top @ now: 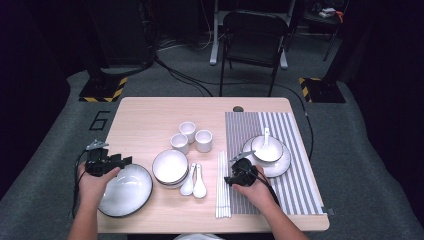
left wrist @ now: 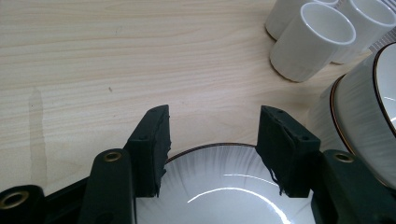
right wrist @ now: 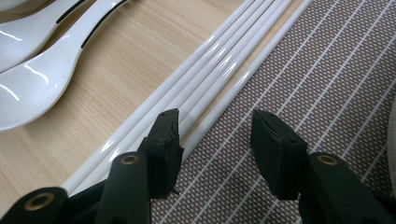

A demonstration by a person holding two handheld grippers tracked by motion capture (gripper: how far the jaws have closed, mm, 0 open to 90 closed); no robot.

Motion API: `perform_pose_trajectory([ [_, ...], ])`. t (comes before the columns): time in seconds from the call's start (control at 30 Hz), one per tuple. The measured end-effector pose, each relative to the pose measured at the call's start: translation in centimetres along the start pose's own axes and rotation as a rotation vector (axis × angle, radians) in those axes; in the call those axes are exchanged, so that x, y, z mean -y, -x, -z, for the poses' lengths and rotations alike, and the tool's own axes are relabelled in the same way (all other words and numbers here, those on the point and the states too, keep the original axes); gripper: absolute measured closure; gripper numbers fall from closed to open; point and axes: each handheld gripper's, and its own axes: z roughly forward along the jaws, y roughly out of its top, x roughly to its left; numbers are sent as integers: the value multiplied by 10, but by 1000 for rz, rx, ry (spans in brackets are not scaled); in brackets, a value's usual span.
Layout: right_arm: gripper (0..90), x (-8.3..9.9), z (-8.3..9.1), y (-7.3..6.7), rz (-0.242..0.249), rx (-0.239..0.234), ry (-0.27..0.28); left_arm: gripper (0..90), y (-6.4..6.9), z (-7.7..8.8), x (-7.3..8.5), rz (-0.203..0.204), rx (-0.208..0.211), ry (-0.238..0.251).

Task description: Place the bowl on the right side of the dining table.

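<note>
Right gripper is hovering with jaws parted and empty over the striped placemat's left edge, just beside the white chopsticks. Left gripper is gaping, unloaded, over the dark-rimmed plate's far rim. Bare tabletop is lying ahead. A spoon is sitting in the bowl.

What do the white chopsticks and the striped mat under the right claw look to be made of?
Chopsticks: probably glazed ceramic or hard glossy plastic; they are smooth white rods with sharp light streaks along them. The look alone doesn't settle which.
Mat: apparently woven fabric or vinyl mesh with a matte finish; a fine brown weave crossed by thin pale stripes shows, with no shine.
</note>
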Motion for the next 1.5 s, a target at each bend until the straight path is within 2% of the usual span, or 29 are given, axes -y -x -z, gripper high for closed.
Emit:
perform_pose_trajectory([
  [0.1,571,0,0,0,22,20,1,443,-1,0,0,2,7,-4],
  [0.2,572,0,0,0,17,16,3,444,-3,0,1,1,11,-5],
  [0.23,573,0,0,0,12,16,3,443,-3,0,1,17,14,0],
  [0.33,576,1,1,1,8,16,-1,444,-4,1,1,4,4,4],
  [0.37,577,1,1,2,8,15,-1,444,-3,0,1,21,5,14],
  [0.5,581,1,1,2,8,18,-5,444,-4,2,1,16,3,9],
  [0.87,590,1,7,6,-45,31,-30,444,-3,5,0,17,-4,30],
  [0.93,588,1,8,5,-27,47,-51,444,-3,6,-1,9,-6,30],
  [0.97,589,1,10,4,-25,54,-59,444,-3,7,-1,19,-2,35],
  [1.03,589,3,15,4,-21,58,-54,444,-4,8,-1,11,-1,36],
  [1.17,589,9,23,1,-38,53,-40,444,-4,9,-1,31,-4,40],
  [1.27,576,12,26,-5,-43,46,-14,444,-5,10,-1,16,-3,39],
  [1.33,569,13,26,-9,-30,44,-15,444,-4,10,0,31,-5,43],
  [1.43,568,14,26,-16,-8,54,-14,444,-5,10,-1,20,-7,38],
  [1.5,571,15,25,-17,1,58,-15,444,-5,10,-1,31,-8,43],
])
